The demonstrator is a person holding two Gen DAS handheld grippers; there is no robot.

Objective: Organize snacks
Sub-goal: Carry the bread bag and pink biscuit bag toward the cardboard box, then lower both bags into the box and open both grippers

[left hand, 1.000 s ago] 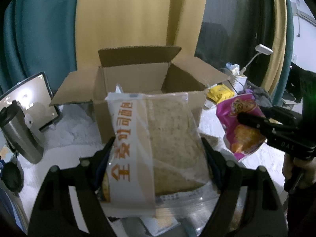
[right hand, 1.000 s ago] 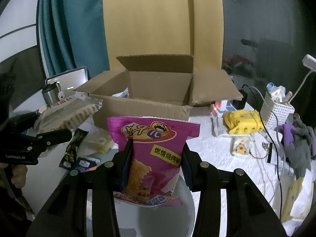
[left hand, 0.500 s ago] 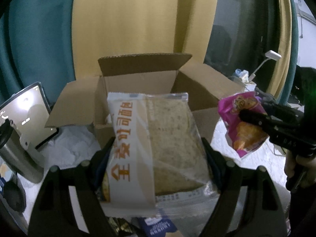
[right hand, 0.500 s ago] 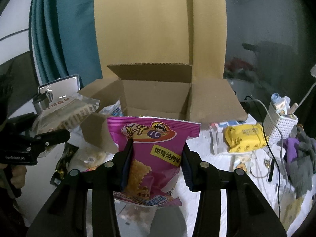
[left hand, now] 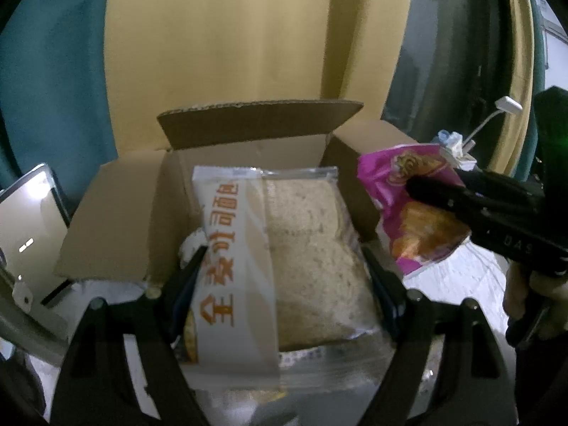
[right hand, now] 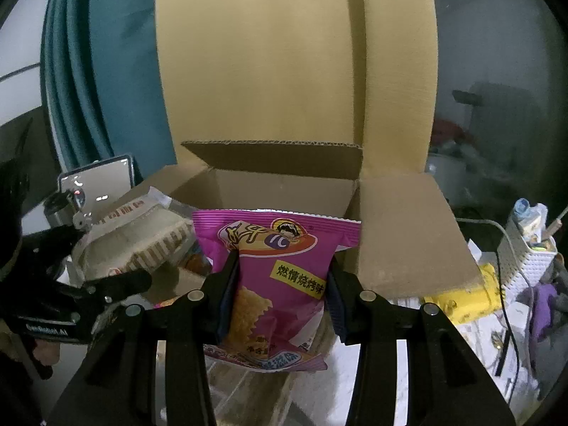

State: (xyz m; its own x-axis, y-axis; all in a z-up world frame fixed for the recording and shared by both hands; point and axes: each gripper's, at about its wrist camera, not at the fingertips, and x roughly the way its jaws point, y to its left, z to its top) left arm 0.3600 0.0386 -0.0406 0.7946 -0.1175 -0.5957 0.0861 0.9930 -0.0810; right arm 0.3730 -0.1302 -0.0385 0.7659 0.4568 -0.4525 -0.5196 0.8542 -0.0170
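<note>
L gripper point(left hand: 284, 284), jaws clamped on the bread pkg point(left hand: 284, 255), and R gripper point(right hand: 280, 294), jaws clamped on the purple chip bag point(right hand: 277, 266), have both advanced from above the desk front to the near rim of the open cardboard box point(left hand: 248, 156) vs. 1 s ago; both snacks now sit at the opening, so release into the box looks imminent. Surroundings, L to R: tablet point(right hand: 96, 184) and steel flask point(right hand: 64, 206) at desk left edge, yellow pack point(right hand: 461, 298) and white basket point(right hand: 525, 259) at right edge. Near box wall and splayed side flaps are the only obstructions; the two pkgs are close enough to collide at entry.
</note>
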